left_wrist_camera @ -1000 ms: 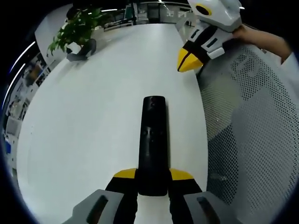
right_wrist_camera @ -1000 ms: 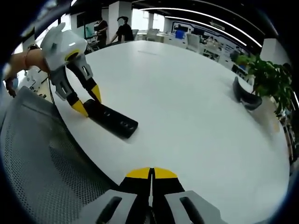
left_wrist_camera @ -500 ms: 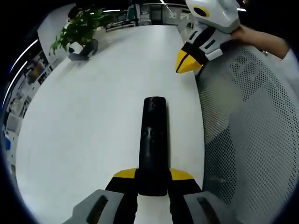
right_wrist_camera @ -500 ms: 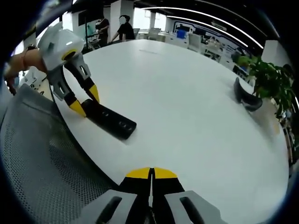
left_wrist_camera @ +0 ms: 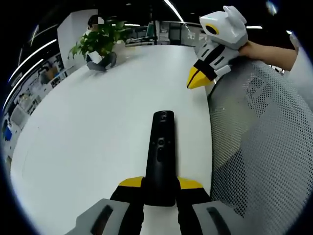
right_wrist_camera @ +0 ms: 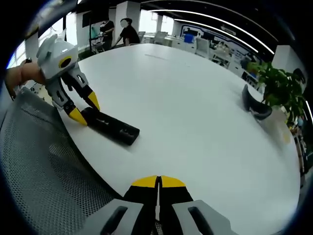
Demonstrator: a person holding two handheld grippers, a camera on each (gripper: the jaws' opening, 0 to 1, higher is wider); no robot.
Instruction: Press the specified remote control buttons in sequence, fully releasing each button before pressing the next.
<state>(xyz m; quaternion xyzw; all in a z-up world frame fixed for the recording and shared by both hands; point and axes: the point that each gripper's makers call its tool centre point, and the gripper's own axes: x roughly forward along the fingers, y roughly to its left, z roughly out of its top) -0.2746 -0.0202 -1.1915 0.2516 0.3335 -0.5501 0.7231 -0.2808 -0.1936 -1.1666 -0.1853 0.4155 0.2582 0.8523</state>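
Observation:
A black remote control (left_wrist_camera: pixel 160 156) lies lengthwise on the white table (left_wrist_camera: pixel 88 127), its buttons facing up. My left gripper (left_wrist_camera: pixel 159 183) is shut on the remote's near end, one yellow-tipped jaw on each side. In the right gripper view the left gripper (right_wrist_camera: pixel 85 108) stands at the table's left edge, holding the remote (right_wrist_camera: pixel 113 129), with a hand behind it. My right gripper (right_wrist_camera: pixel 157 181) is shut with nothing between its jaws, hovering over the table edge well short of the remote. In the left gripper view the right gripper (left_wrist_camera: pixel 198 78) hangs beyond the remote's far end, to the right.
A grey mesh chair back (left_wrist_camera: pixel 259 147) stands along the table's edge beside both grippers. A potted plant (right_wrist_camera: pixel 278 83) and a dark curved object (right_wrist_camera: pixel 254 105) sit at the far side of the table. Two people (right_wrist_camera: pixel 128 32) stand far behind.
The left gripper view has tilted up, showing more of the room, with the remote still clamped. In the right gripper view the left gripper and remote sit slightly lower and further left.

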